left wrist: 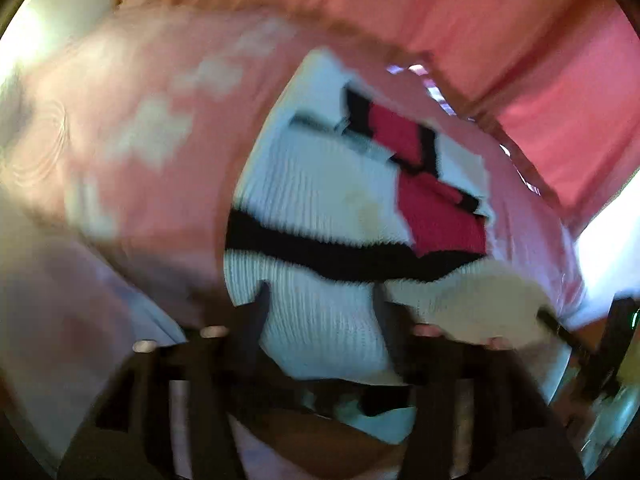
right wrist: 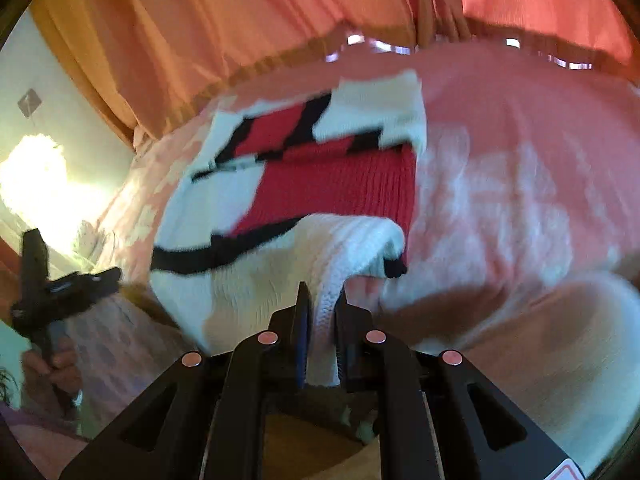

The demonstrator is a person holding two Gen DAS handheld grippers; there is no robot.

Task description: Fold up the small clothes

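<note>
A knitted sweater [left wrist: 320, 200], white with black bands and red blocks, lies on a pink bedspread [left wrist: 160, 152]. The picture is blurred. My left gripper [left wrist: 322, 296] stands open, its two dark fingers well apart, and the sweater's white near hem lies loose in the gap between them. In the right wrist view the same sweater [right wrist: 312, 184] has its near edge lifted into a fold. My right gripper [right wrist: 322, 294] is shut on that white fold. The left gripper [right wrist: 60, 288] shows at the left edge there, held by a person's hand [right wrist: 52, 364].
The flowered pink bedspread [right wrist: 500, 168] runs wide to the right of the sweater. Red and orange curtains [right wrist: 240, 12] hang behind the bed. A bright lamp [right wrist: 32, 176] glows by the wall at the left. Wooden floor [right wrist: 304, 448] shows below the fingers.
</note>
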